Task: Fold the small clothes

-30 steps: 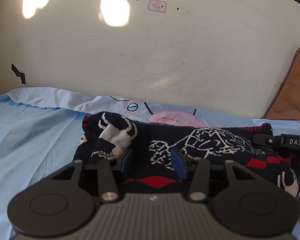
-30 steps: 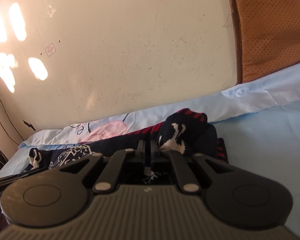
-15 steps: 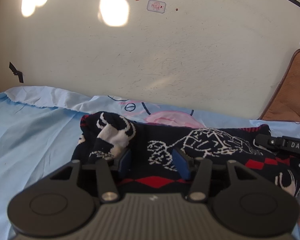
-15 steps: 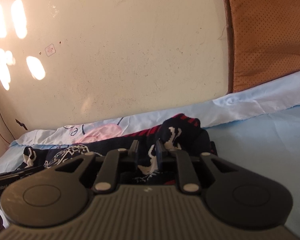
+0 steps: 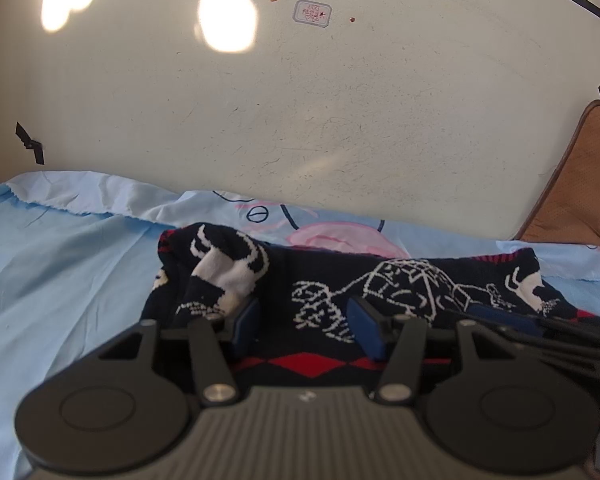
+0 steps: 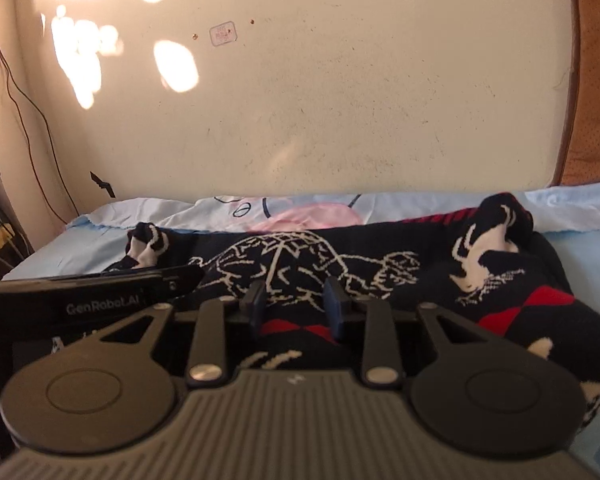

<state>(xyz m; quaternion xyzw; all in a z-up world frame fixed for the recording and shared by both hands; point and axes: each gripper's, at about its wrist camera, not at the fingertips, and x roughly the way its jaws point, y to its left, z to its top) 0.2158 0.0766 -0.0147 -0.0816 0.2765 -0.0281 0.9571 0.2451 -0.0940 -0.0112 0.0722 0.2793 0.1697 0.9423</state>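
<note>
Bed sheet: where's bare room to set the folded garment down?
Bare light-blue sheet lies left of the dark patterned garment, and a smaller patch on its right. The middle is crowded: garment and both grippers.

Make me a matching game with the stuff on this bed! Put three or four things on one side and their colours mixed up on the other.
Things:
1. bedsheet
2. sweater
3. cushion
4. wall

Colours:
A. brown
B. cream
C. light blue
D. dark navy with white and red patterns

Pairs: 1-C, 2-D, 3-A, 4-B
</note>
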